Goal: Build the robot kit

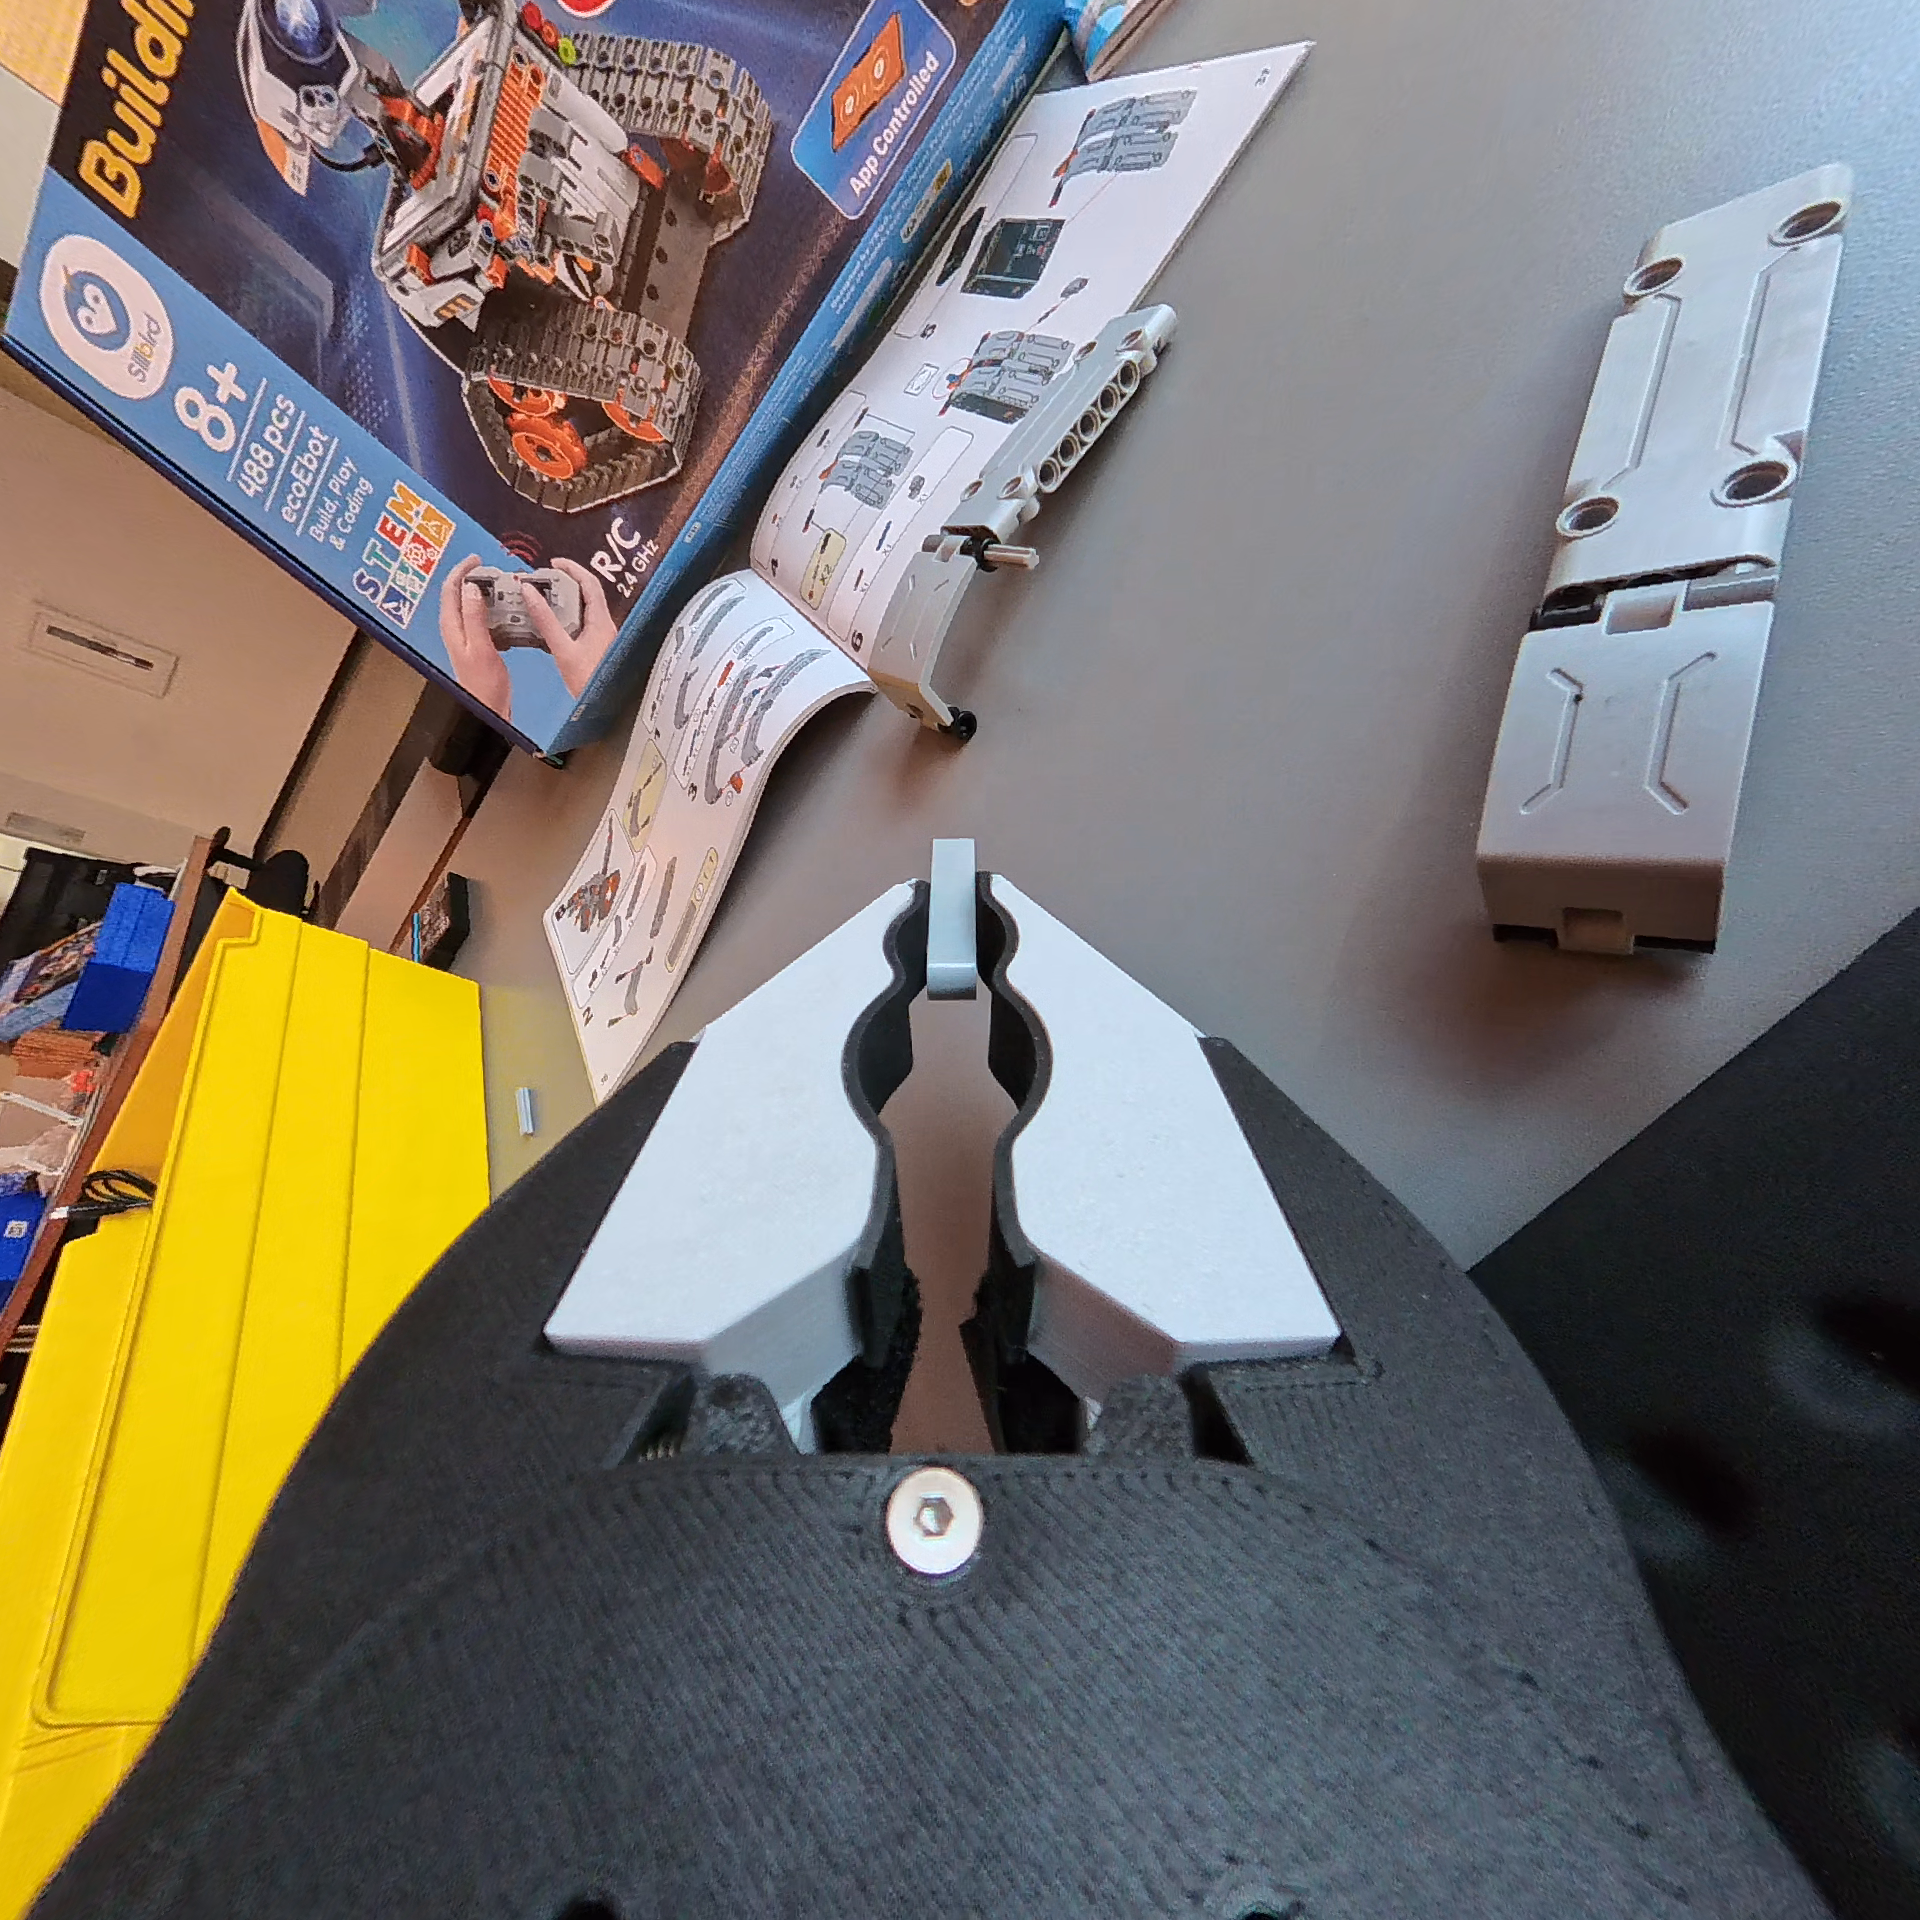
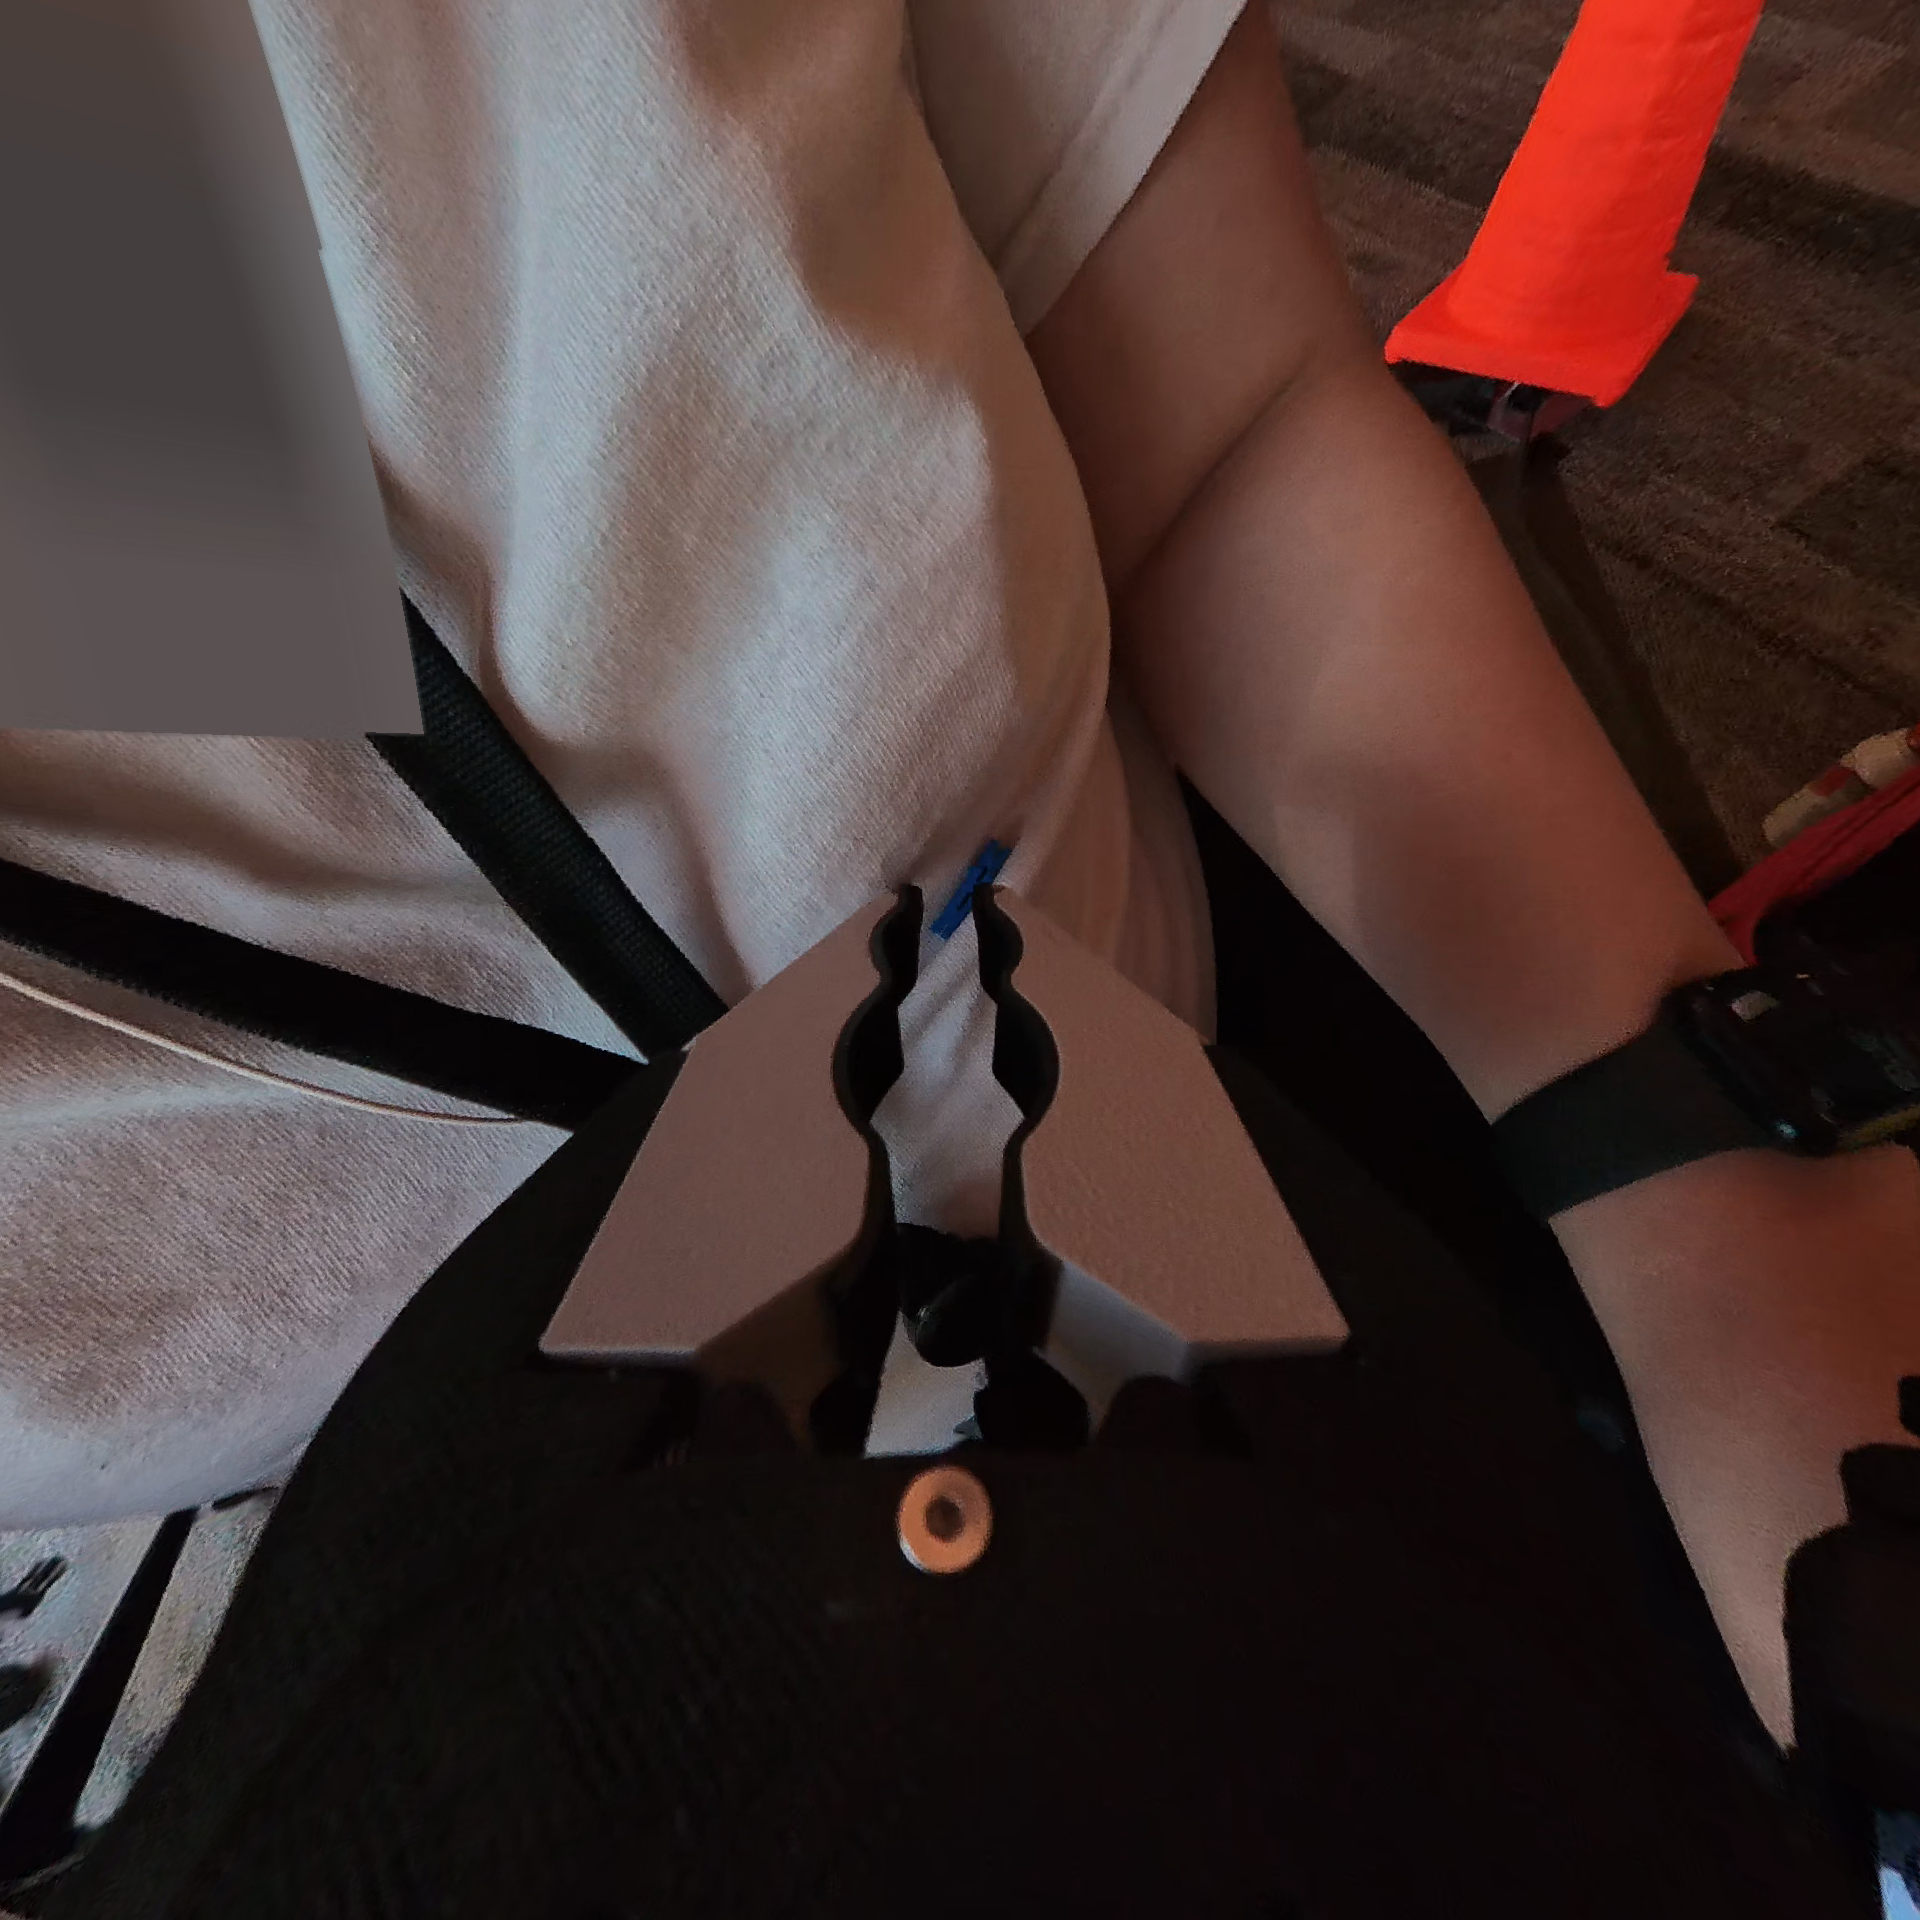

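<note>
My left gripper (image 1: 952, 891) is shut on a small grey flat piece (image 1: 952, 930), which stands upright between the tips above the grey table (image 1: 1299, 675). Ahead of it lie an open instruction booklet (image 1: 914, 416) with a grey beam assembly (image 1: 1003, 499) on its edge, and to the right a long grey block (image 1: 1652, 582) with round holes. My right gripper (image 2: 948, 896) is nearly closed with a small blue piece (image 2: 977, 881) at its tips. It points at a person's light shirt (image 2: 675, 520), close to it.
A blue toy box (image 1: 416, 312) lies at the far left. A yellow bin (image 1: 239, 1195) stands to the left, with a small grey piece (image 1: 528, 1110) beside it. A black mat (image 1: 1766, 1299) is at the right. The right wrist view shows a bare arm with a black watch (image 2: 1766, 1049) and an orange object (image 2: 1579, 197). My hands' fingertips stand some 30 centimeters from each other. The long grey block (image 1: 1652, 582) is about 10 centimeters from my left fingertips and 30 centimeters from my right.
</note>
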The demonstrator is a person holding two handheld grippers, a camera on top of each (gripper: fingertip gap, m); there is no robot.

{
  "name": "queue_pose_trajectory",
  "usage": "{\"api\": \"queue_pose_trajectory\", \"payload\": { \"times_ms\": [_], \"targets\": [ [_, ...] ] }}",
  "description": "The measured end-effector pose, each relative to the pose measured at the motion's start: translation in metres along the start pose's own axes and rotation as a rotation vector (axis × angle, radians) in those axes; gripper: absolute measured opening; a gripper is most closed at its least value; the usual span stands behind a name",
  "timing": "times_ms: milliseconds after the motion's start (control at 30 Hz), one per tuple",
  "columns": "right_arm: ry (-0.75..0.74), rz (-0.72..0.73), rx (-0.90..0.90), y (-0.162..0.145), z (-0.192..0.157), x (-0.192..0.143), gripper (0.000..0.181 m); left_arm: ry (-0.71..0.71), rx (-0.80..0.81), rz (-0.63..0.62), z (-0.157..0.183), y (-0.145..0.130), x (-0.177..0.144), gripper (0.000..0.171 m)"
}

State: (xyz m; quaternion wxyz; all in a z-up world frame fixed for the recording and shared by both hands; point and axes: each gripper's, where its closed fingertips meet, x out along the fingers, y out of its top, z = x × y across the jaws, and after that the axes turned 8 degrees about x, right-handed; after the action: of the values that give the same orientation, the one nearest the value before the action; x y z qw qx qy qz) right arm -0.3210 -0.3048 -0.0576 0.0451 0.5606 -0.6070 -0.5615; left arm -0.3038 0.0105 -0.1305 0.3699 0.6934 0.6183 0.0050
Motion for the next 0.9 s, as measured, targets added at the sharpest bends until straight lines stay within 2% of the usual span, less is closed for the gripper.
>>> {"api": "queue_pose_trajectory", "payload": {
  "times_ms": [233,567,633,700,833,900],
  "targets": [
    [0.040,-0.141,0.058,-0.013,0.007,0.023,0.009,0.003,-0.022,0.012,-0.002,0.001,-0.001,0.006],
    [0.143,-0.136,0.215,-0.015,0.005,0.033,0.005,0.011,-0.035,0.026,-0.005,0.003,-0.003,0.006],
    [0.113,-0.065,0.196,-0.011,0.007,0.023,0.004,0.027,-0.046,0.042,-0.008,0.005,-0.005,0.006],
    [0.047,0.117,0.186,0.004,0.013,-0.002,0.004,0.052,-0.071,0.071,-0.014,0.007,-0.009,0.006],
    [-0.215,0.561,0.164,0.012,0.034,-0.088,0.003,0.098,-0.184,0.204,-0.032,0.019,-0.025,0.006],
    [-0.334,0.730,0.160,0.003,0.037,-0.126,0.003,0.049,-0.261,0.319,-0.034,0.031,-0.038,0.006]
  ]
}}
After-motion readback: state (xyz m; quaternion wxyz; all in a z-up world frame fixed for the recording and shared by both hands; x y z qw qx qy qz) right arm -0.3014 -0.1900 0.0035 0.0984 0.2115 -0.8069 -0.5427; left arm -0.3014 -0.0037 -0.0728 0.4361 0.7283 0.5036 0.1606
